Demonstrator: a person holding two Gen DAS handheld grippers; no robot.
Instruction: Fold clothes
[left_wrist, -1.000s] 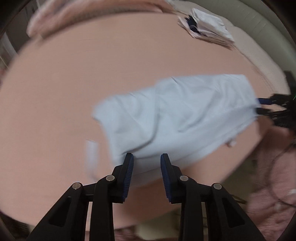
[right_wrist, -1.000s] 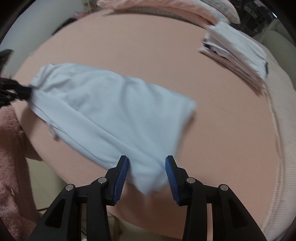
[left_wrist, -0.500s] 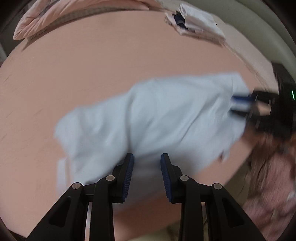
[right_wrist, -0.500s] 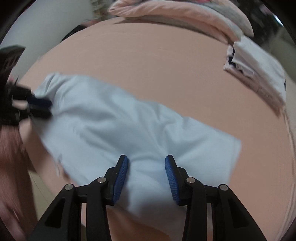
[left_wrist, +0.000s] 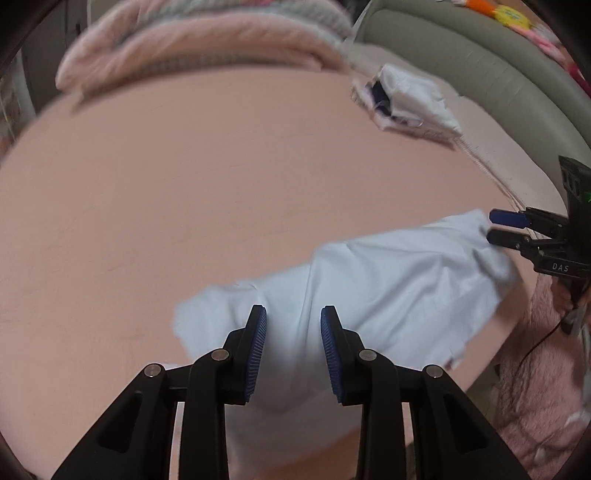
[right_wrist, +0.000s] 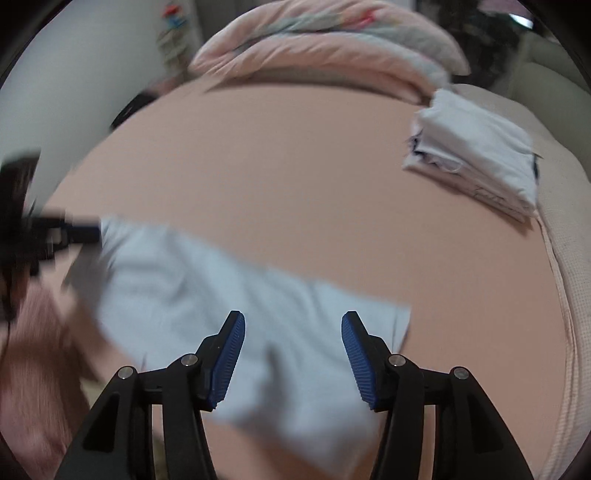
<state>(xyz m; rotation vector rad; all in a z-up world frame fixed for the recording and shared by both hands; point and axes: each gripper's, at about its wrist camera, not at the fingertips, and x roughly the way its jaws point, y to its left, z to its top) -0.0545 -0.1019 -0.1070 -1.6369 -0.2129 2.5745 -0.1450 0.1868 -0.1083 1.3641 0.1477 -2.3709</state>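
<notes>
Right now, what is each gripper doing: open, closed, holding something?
Left gripper: open, over the light blue garment.
Right gripper: open, holding nothing.

A peach-pink bed sheet (left_wrist: 221, 177) is covering the mattress, lying smooth w/ a few faint creases. A rolled pink & grey-striped quilt (left_wrist: 207, 40) is sitting along the far edge, blurry in both views. A grey-green padded headboard (left_wrist: 480, 74) is curving along the right side, w/ a cream knit blanket (right_wrist: 569, 229) lying below it. A fuzzy pink fabric (left_wrist: 532, 398) is showing off the near edge of the bed; a thin black cable (left_wrist: 535, 343) is trailing across it.
</notes>
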